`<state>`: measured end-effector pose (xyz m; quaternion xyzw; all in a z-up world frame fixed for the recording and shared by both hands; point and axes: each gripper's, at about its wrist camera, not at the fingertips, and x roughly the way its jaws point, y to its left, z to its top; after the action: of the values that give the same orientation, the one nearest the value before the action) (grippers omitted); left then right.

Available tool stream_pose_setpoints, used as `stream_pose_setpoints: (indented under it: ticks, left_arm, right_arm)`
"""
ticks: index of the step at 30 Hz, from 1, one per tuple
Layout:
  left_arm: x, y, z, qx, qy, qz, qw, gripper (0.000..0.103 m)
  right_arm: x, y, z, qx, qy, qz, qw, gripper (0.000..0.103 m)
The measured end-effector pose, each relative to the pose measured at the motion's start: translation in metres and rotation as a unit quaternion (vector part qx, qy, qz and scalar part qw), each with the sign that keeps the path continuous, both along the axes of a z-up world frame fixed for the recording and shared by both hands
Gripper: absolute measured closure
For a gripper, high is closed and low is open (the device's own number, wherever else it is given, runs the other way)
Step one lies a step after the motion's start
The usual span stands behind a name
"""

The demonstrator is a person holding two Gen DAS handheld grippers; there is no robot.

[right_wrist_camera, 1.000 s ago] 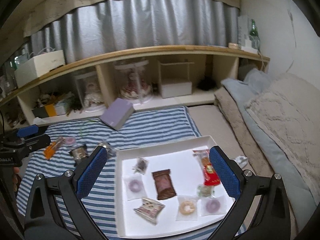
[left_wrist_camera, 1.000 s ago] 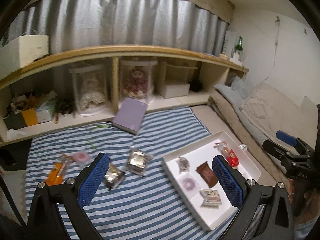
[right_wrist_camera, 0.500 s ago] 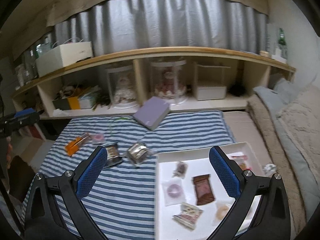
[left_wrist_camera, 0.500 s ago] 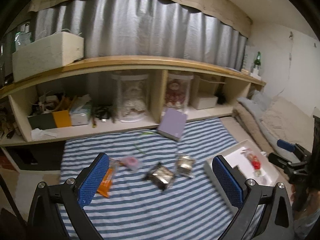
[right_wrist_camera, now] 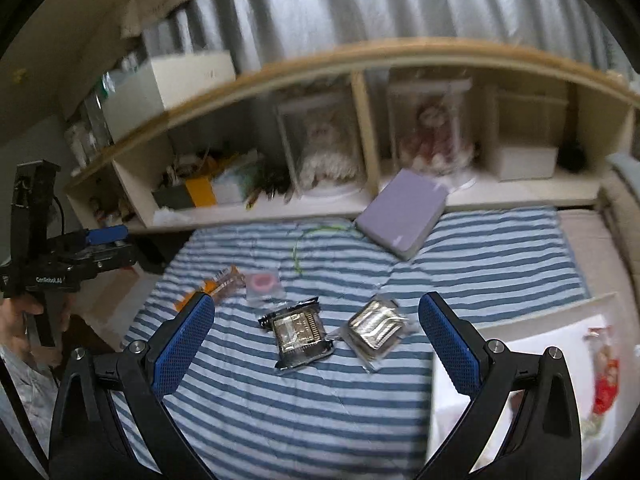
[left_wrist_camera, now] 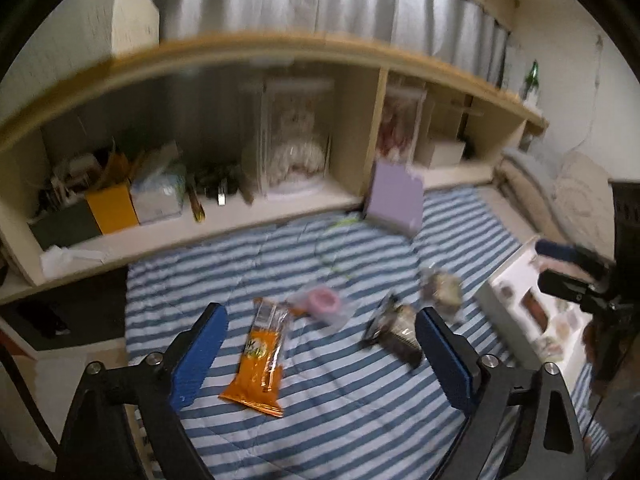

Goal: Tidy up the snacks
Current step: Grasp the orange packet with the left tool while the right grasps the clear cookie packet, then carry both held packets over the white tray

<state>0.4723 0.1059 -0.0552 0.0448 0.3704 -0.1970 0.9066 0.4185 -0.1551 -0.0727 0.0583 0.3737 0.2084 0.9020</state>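
Four loose snacks lie on the blue-striped blanket (left_wrist_camera: 340, 408). An orange packet (left_wrist_camera: 260, 360) lies between my left gripper's (left_wrist_camera: 320, 356) open, empty fingers. A pink ring snack (left_wrist_camera: 322, 302) and two dark foil packs (left_wrist_camera: 394, 332) (left_wrist_camera: 440, 286) lie to its right. My right gripper (right_wrist_camera: 316, 350) is open and empty, above the dark foil pack (right_wrist_camera: 298, 332) and the silvery pack (right_wrist_camera: 376, 328). The white tray (right_wrist_camera: 532, 364) with a red snack (right_wrist_camera: 604, 376) sits at the right; it also shows in the left wrist view (left_wrist_camera: 516, 300).
A purple box (right_wrist_camera: 402, 212) leans against a low wooden shelf (right_wrist_camera: 360, 200) holding doll cases and clutter. A green string (right_wrist_camera: 316, 240) lies on the blanket. Bedding lies at the far right (left_wrist_camera: 576, 196).
Both grippers have swung left, away from the tray, and lowered toward the loose snacks. The tray has slid to the right edge of both views. Jaws stay open.
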Motion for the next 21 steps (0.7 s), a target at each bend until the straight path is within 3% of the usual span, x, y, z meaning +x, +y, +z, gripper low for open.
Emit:
stream_pose_setpoints:
  ticks: [7,9,13,18,21]
  left_arm:
    - [0.071,-0.01,-0.073,0.042,0.048,-0.02,0.9977,0.022]
    - [0.086,-0.014,-0.094,0.05,0.058,-0.026,0.9967,0.027]
    - [0.113,-0.016,-0.131,0.054,0.077,-0.033,0.995,0.03]
    - [0.133,-0.015,-0.151,0.042,0.088,-0.028,0.9948,0.053]
    - [0.139,-0.019,-0.154,0.05,0.087,-0.023,0.9947,0.059]
  right_arm:
    - [0.046,0.052,-0.059,-0.066,0.055,0.087,0.992,0.0]
    - [0.052,0.064,-0.074,-0.086,0.066,0.112,0.988,0.008]
    - [0.063,0.084,-0.105,-0.128,0.097,0.154,0.975,0.012]
    - [0.071,0.091,-0.129,-0.149,0.132,0.175,0.964,0.029]
    - [0.072,0.091,-0.137,-0.156,0.145,0.177,0.961,0.042]
